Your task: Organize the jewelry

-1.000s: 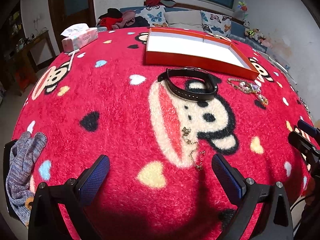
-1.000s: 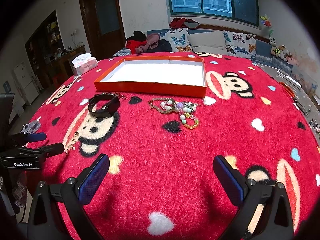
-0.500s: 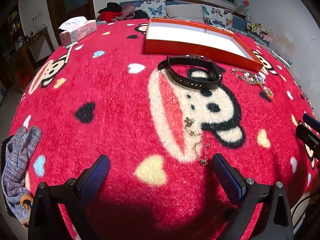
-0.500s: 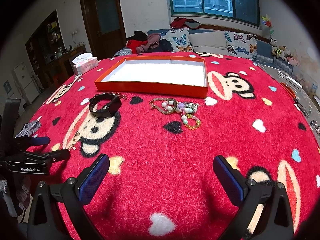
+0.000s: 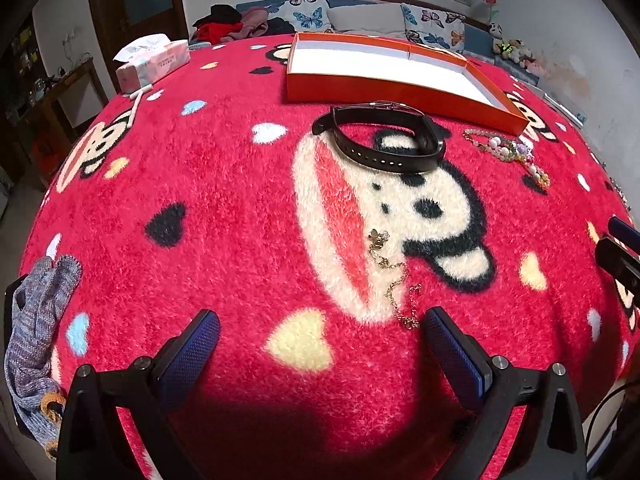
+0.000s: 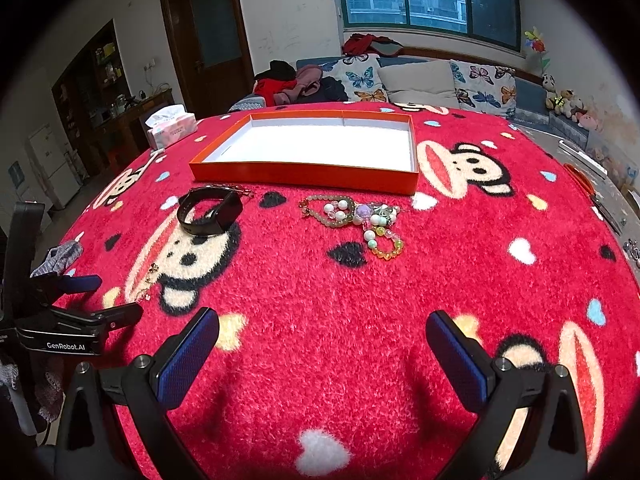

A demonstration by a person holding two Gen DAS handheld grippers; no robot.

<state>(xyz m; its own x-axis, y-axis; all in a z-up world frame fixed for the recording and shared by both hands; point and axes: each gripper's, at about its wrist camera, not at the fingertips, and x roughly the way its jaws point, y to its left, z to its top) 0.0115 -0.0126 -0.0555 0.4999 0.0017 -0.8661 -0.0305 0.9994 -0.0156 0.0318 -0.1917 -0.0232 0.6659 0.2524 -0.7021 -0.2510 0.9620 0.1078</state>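
On the red monkey-print blanket lie a thin gold chain [image 5: 394, 280], a black wristband [image 5: 384, 142] and a cluster of bead bracelets [image 6: 356, 218]. An orange tray [image 6: 308, 172] with a bare white floor sits behind them. My left gripper [image 5: 320, 344] is open and hovers low over the blanket; the near end of the chain lies just inside its right fingertip. The right gripper [image 6: 322, 344] is open too, empty, well short of the bracelets. In the right wrist view the left gripper [image 6: 100, 300] shows at the left edge beside the gold chain [image 6: 148, 284] and the wristband [image 6: 210, 212].
A tissue box [image 5: 154, 60] stands at the blanket's far left corner. A grey knitted cloth [image 5: 34, 320] hangs off the near left edge. Behind the table are a sofa with butterfly cushions [image 6: 420, 80] and piled clothes. Scissors with orange handles [image 6: 592, 196] lie on the right.
My left gripper has moved forward and down toward the gold chain, whose end now lies by the right fingertip. The right gripper has barely shifted. Both stay open.
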